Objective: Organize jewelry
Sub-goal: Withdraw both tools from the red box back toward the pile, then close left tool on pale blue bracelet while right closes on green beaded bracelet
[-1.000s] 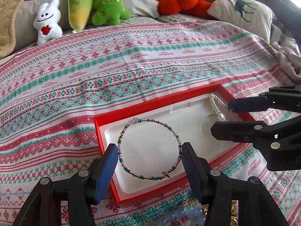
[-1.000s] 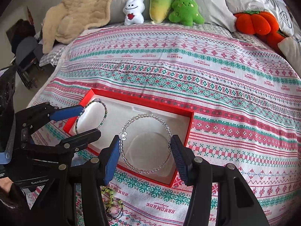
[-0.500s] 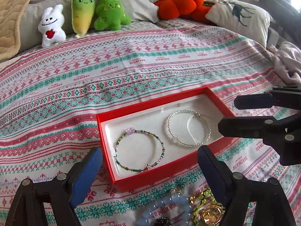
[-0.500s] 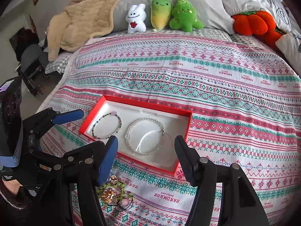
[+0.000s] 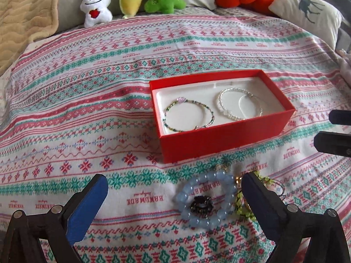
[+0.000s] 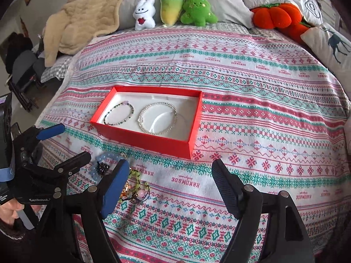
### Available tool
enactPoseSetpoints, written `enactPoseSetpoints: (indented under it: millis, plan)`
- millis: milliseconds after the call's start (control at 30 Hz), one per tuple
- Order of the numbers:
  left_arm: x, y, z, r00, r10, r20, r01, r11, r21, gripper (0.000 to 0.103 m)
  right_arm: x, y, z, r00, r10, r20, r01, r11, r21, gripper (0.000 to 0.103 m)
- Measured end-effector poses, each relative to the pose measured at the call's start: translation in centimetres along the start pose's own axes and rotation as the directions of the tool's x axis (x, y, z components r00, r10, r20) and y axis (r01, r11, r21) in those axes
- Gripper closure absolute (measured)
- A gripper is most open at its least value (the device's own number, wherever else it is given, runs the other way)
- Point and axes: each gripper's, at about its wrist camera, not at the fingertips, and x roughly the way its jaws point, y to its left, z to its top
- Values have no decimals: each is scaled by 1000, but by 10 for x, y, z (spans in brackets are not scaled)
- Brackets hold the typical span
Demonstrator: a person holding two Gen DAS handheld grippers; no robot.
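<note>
A red box with a white lining sits on the patterned bedspread. Inside lie a green-beaded bracelet on the left and a clear-beaded bracelet on the right. In front of the box are a pale blue bead bracelet around a dark piece, and a yellow-green bracelet. My left gripper hovers over this loose jewelry, jaws opening, its pads pressing on nothing. My right gripper is beside it, jaws opening and empty.
Three plush toys and an orange pumpkin cushion line the far pillows. A beige blanket lies at the back left and a deer pillow at the right. The bed's left edge drops to a floor with a chair.
Both grippers have drawn back from the box toward me and spread their jaws wider. The two bracelets stay in the box. The loose jewelry in front has come into view.
</note>
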Motion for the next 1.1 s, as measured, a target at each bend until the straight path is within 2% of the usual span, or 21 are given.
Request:
enactPoseSetpoints:
  millis: [100, 300, 433, 767, 1100]
  plan:
    - [-3, 5, -7, 1000, 2, -18, -3, 999, -44, 2, -4, 2, -11, 1000, -24, -10, 25, 1000, 2, 13]
    - [-8, 9, -22, 999, 35, -37, -38, 996, -75, 1, -4, 8, -34, 996, -80, -49, 81, 997, 1, 7]
    - [-10, 10, -30, 998, 47, -46, -51, 996, -72, 1, 0, 11, -47, 992, -94, -78, 95, 995, 12, 7]
    - [-6, 23, -51, 997, 58, -57, -64, 993, -99, 1, 16, 14, -81, 989, -131, -74, 133, 991, 29, 7]
    - [12, 32, -63, 996, 45, -77, -52, 994, -101, 1, 32, 12, -88, 988, -137, -68, 139, 990, 25, 7]
